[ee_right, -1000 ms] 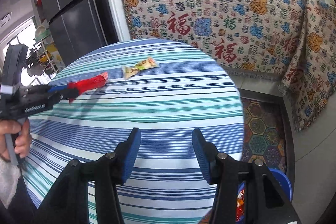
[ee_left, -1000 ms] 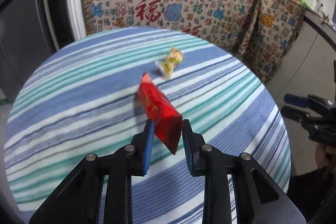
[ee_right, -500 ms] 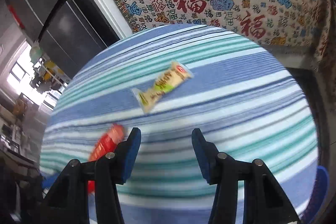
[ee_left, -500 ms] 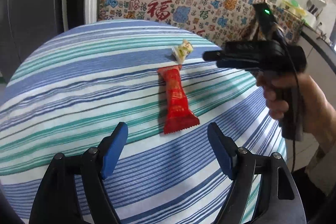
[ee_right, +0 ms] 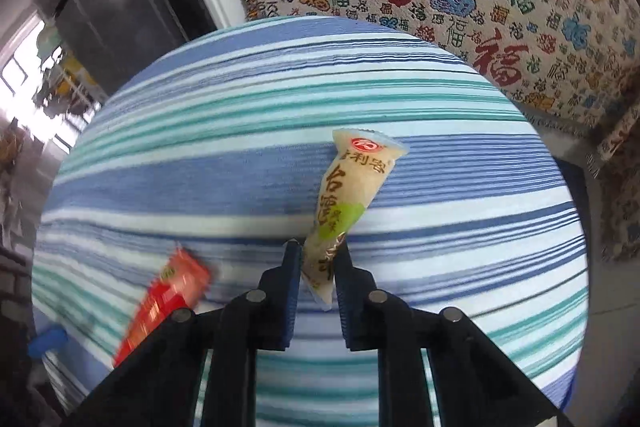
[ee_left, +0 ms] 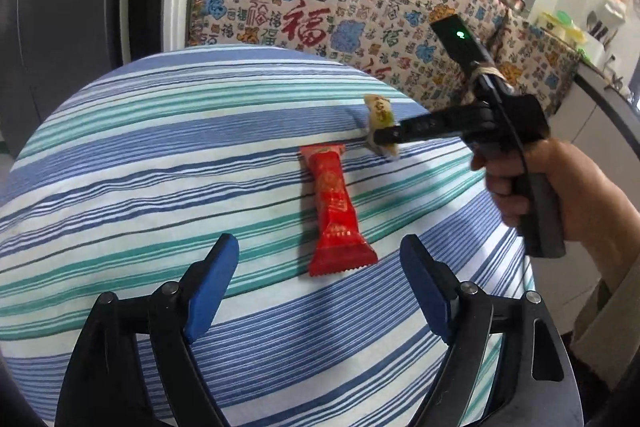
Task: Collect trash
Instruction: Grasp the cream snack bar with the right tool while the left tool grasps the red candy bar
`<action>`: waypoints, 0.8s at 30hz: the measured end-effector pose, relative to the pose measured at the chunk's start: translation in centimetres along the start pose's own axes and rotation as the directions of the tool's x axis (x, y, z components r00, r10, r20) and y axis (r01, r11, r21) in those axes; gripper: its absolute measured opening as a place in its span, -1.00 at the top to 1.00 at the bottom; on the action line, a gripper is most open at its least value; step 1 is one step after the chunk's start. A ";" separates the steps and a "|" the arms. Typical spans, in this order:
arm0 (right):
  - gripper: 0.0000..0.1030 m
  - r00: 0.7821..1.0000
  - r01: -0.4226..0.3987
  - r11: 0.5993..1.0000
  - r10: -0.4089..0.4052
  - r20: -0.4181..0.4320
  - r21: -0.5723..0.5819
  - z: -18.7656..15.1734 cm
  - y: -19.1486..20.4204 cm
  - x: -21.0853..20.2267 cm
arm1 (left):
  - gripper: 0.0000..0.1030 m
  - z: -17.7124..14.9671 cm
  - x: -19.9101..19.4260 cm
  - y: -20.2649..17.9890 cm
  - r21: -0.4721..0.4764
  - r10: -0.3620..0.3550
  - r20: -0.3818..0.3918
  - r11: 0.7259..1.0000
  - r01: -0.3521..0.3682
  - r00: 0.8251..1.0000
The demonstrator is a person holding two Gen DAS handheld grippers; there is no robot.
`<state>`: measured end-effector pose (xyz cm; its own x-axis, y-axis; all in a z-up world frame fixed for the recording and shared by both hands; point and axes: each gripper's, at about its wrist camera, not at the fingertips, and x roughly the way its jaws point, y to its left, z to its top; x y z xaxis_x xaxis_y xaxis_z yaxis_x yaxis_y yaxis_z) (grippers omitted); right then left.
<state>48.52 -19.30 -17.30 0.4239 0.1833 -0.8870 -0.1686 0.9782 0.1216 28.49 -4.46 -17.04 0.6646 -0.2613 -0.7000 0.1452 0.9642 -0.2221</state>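
Right claw [ee_right: 316, 259] newly clamped on one yellow wrapper [ee_right: 352, 199], left claw [ee_left: 320, 267] spread, one red wrapper [ee_left: 336, 215] dropped

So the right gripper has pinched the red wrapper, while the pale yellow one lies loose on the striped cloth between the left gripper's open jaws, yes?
Swapped. The right wrist view shows the right gripper shut on the pale yellow wrapper. The left wrist view shows the red wrapper lying loose on the striped cloth, ahead of the open left gripper.

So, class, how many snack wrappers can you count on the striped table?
2. The red wrapper lies flat between the open left gripper fingers. The yellow-green wrapper is pinched at one end by the right gripper. Neither view shows the whole table, so more may be hidden.
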 end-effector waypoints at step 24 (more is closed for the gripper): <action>-0.41 0.988 -0.040 0.964 -0.001 0.154 0.264 -12.2 -5.9 -4.3 | -0.70 2.3 7.8 -1.9 0.039 0.164 -0.127 0.986 -0.160 0.978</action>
<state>36.84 -27.04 -19.66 0.5561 0.1953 -0.8079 0.0550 0.9612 0.2703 35.10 -8.17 -20.52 0.5806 -0.1034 -0.8076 0.0656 0.9946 -0.0801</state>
